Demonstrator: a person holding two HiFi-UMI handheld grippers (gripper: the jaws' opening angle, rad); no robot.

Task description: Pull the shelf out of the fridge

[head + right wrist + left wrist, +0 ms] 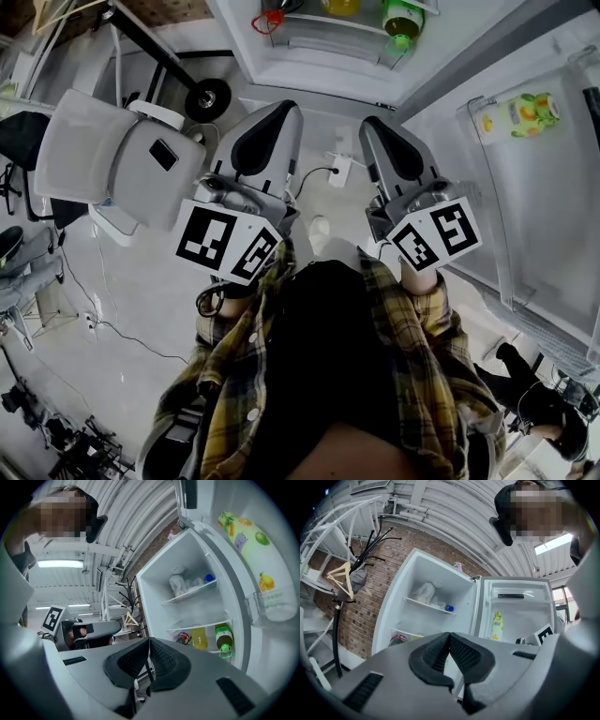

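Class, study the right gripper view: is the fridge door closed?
No, the fridge door stands wide open, leaving the green bottle inside in plain view.

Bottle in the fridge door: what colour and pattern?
Pale green bottle printed with yellow and orange fruit; the right gripper view shows it best.

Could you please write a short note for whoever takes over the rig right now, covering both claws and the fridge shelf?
Left claw: shut, empty, short of the fridge.
Right claw: shut, empty, likewise.
White open fridge: the upper white-edged shelf bears a white bag. A second white-edged shelf sits above a red can, a yellow bottle and a green bottle. A fruit-printed bottle stands in the door bin.
Done: door opened.
Left: open a claw, grip a shelf's front edge and pull it out. I cannot tell which shelf is meant.
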